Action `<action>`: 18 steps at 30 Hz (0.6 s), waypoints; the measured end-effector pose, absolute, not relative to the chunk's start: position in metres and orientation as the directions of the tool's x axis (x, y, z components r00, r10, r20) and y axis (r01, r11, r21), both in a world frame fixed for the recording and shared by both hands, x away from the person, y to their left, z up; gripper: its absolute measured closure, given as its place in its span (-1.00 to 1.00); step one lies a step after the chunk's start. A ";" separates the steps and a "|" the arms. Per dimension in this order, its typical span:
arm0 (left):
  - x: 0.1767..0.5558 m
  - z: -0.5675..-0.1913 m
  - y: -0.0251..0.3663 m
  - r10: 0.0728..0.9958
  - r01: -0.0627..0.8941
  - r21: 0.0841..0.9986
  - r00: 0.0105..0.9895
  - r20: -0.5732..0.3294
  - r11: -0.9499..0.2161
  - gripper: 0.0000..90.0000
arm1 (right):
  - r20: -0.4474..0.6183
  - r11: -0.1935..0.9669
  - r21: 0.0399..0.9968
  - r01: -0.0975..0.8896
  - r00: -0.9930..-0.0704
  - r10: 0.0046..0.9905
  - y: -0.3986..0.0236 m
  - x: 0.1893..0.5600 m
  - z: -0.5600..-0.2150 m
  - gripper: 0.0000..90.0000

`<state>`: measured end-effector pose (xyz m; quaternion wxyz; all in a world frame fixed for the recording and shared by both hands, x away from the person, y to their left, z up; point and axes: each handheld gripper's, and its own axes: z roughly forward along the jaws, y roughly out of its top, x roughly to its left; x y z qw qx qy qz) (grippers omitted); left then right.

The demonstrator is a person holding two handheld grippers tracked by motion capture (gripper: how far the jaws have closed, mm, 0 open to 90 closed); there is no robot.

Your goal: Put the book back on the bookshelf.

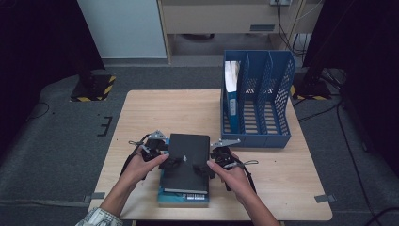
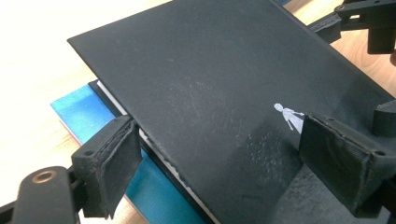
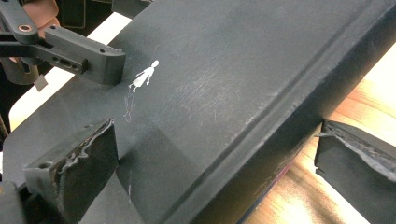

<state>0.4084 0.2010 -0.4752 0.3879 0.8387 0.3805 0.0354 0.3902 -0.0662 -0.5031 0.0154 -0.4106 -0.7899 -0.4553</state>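
Black book (image 1: 187, 160) atop blue book (image 1: 182, 197) on wooden table (image 1: 155, 113) (grey carpet around); both grippers (image 1: 172, 162) (image 1: 203, 168) straddle its edges, jaws wide, gripping nothing.

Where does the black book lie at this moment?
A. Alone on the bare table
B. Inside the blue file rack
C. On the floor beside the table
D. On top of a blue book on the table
D: the black book rests on a blue book, whose edge shows under it on the table, apart from the rack.

The wooden table (image 1: 141, 113) bears a blue file rack (image 1: 263, 101) and a blue book (image 1: 183, 198).
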 end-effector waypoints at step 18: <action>0.414 -0.475 0.199 0.651 0.609 0.667 0.720 -0.240 -0.428 -0.73 | 0.473 0.207 0.676 0.707 -0.632 0.613 -0.070 0.398 -0.510 -1.00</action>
